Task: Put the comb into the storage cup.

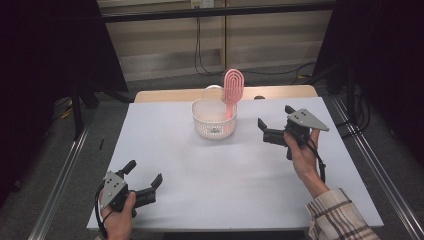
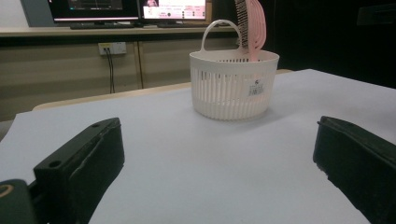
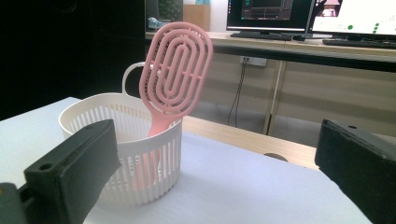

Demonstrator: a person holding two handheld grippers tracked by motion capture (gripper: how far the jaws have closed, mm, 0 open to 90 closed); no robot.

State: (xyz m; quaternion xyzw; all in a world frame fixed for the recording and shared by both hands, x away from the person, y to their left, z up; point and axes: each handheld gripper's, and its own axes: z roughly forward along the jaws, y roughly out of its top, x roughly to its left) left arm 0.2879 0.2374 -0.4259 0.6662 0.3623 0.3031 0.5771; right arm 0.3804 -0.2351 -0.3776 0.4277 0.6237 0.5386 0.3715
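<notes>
left gripper [image 1: 148,180]: it is nearest, low at the front left of the desk [image 1: 210,190]. its jaws stand wide apart and hold nothing. it sits back here, i think, because it has no job yet.
left hand [image 1: 119,216]: it wraps round the back of the left gripper to keep it steady.
right gripper [image 1: 274,121]: farther up, on the right side, just beside the basket but not touching it. its jaws are wide open and empty. they point at the basket, so i think it is getting ready to reach for the brush.
right hand [image 1: 302,150]: it holds the right gripper from behind, a checked sleeve [image 1: 337,217] below it.
basket [image 1: 214,119]: white, with slots and a loop handle. it stands upright near the far middle of the desk, so both grippers can get to it.
pink brush [image 1: 232,86]: it stands in the basket, handle down. it leans on the rim, so its head sticks up, easy to grab.
screens [image 3: 327,16]: far behind, on a shelf.
</notes>
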